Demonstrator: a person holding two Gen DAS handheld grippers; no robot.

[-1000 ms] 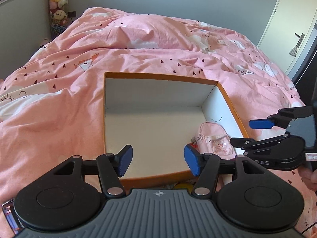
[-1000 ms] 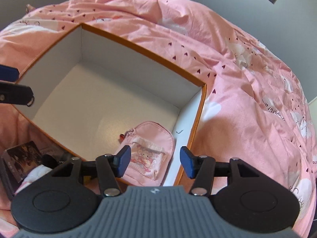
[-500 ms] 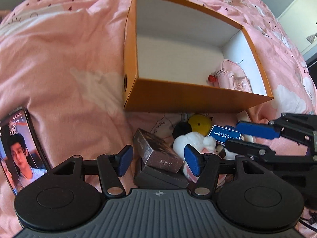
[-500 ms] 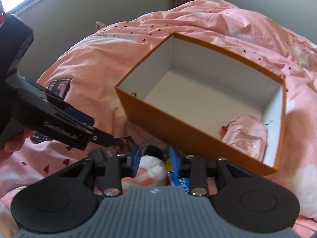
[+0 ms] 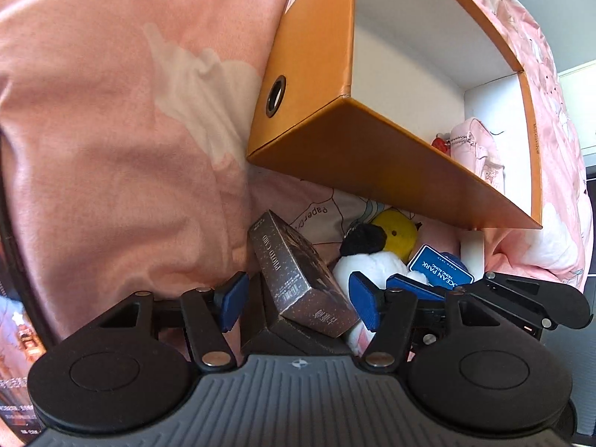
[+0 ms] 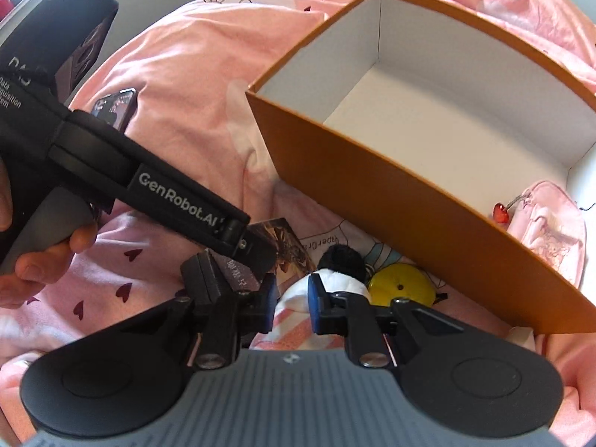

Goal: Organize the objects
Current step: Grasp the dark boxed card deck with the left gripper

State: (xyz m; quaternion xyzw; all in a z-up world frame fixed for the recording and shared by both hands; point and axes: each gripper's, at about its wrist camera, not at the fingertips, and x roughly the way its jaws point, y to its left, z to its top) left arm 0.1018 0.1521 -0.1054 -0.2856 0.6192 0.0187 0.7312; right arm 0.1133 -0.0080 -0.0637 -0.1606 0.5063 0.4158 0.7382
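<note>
Orange box [image 6: 406, 193], white inside, sits on a pink printed bedspread [image 5: 111, 130], a pink pouch [image 6: 551, 231] in its corner. Before it lie a brown card box [image 5: 298, 279], white plush [image 6: 327, 287] and yellow toy [image 5: 396, 232]. Left gripper [image 5: 298, 298] opening, astride the card box, pads clear. Right gripper [image 6: 292, 307] closing around the plush.

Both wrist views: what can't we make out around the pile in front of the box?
- Plush toy, right wrist view: lower body hidden behind the closing right gripper; pad contact unclear.
- Dark box under the brown card box, left wrist view: mostly covered by it and the left gripper.
- Phone, right wrist view: partly hidden by the left gripper's body.
- Pink pouch, left wrist view: lower part behind the orange box wall.
</note>
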